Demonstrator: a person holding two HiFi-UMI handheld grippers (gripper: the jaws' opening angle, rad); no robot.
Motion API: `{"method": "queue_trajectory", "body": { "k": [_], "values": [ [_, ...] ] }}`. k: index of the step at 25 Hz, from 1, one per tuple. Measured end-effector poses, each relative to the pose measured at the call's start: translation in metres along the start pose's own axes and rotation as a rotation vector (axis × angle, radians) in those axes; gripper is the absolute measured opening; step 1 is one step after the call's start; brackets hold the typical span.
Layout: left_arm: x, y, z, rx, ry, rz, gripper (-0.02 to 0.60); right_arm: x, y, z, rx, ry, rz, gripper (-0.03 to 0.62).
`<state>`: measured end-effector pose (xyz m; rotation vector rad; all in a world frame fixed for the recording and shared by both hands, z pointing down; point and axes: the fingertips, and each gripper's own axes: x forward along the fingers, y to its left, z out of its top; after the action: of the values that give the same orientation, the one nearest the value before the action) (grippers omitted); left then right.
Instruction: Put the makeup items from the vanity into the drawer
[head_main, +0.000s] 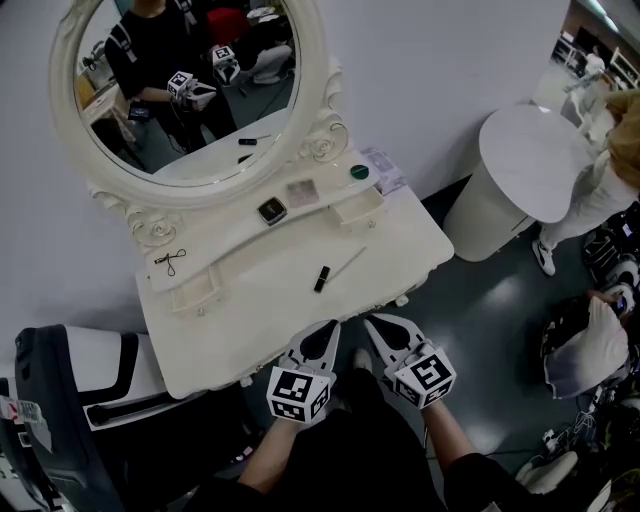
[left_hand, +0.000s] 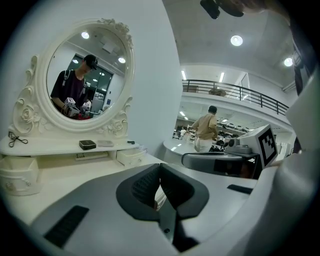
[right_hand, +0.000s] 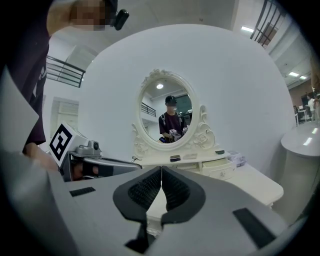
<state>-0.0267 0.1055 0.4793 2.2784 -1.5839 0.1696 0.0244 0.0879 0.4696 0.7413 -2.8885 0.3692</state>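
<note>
On the white vanity (head_main: 400, 250) with its oval mirror lie a black lipstick tube (head_main: 321, 279) and a thin white stick (head_main: 348, 265) on the lower top. On the raised shelf are a dark compact (head_main: 271, 210), a pale palette (head_main: 302, 193), a green round jar (head_main: 359, 172) and an eyelash curler (head_main: 170, 262). My left gripper (head_main: 327, 329) and right gripper (head_main: 376, 323) hover side by side at the vanity's front edge. Both are shut with nothing between the pads. The compact (left_hand: 87, 145) shows far ahead of the left gripper (left_hand: 160, 168). The right gripper (right_hand: 161, 173) also points at the compact (right_hand: 175, 158).
A white round pedestal table (head_main: 530, 165) stands to the right of the vanity, with a person (head_main: 612, 150) beside it. A black-and-white chair (head_main: 70, 390) is at the left. Bags and shoes lie on the dark floor at the right (head_main: 590, 350). A packet (head_main: 384, 168) lies at the shelf's right end.
</note>
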Motion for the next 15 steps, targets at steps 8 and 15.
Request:
{"method": "queue_trajectory", "body": {
  "k": [8,15],
  "values": [
    [0.049,0.026,0.012,-0.024,0.018,0.075,0.015,0.036,-0.054,0.007,0.007,0.027,0.074,0.023],
    [0.074,0.045,0.015,-0.038,0.045,0.149,0.015,0.062,-0.08,0.015,0.034,0.027,0.145,0.023]
  ]
}}
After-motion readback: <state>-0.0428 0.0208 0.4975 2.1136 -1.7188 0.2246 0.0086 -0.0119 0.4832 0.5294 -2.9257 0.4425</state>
